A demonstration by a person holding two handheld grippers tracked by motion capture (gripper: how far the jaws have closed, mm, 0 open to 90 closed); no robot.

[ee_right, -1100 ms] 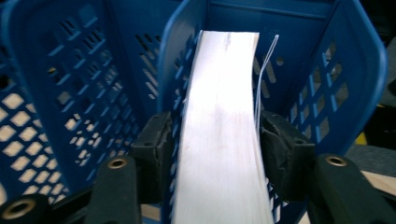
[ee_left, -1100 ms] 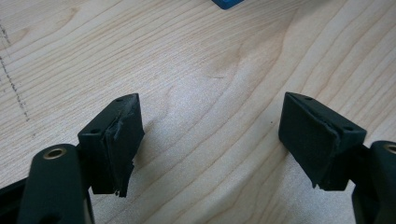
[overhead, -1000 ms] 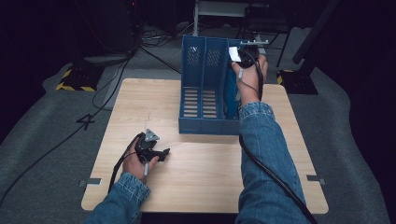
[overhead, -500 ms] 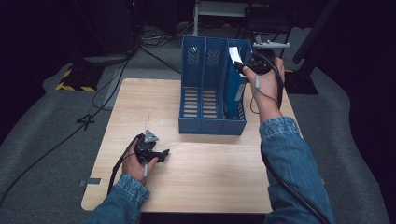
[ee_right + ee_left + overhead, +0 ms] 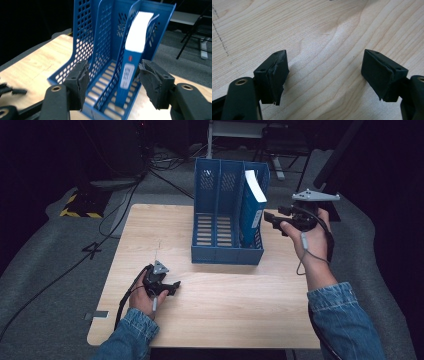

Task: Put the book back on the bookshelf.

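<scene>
A blue three-slot file rack [image 5: 227,254] stands at the back middle of the wooden table [image 5: 225,320]. In its right slot leans a blue book [image 5: 250,205] with white page edges, spine label toward me [image 5: 127,72]. My right gripper [image 5: 271,218] hovers just right of the rack, open, its jaws pointing at it with nothing between them. In the right gripper view the rack [image 5: 82,45] and book sit beyond the open gripper [image 5: 113,85]. Near the front left, my left gripper [image 5: 172,286] rests low over the table, open and empty [image 5: 324,75].
The rack's left and middle slots [image 5: 205,227] hold nothing. Cables [image 5: 125,205] run over the grey floor behind the table, beside a yellow-and-black striped block [image 5: 80,206]. A metal stand's legs [image 5: 235,130] are behind the rack.
My right hand has drawn back from over the rack to its right side and lower. The book stays in the right slot, no longer held. The left gripper has not moved.
</scene>
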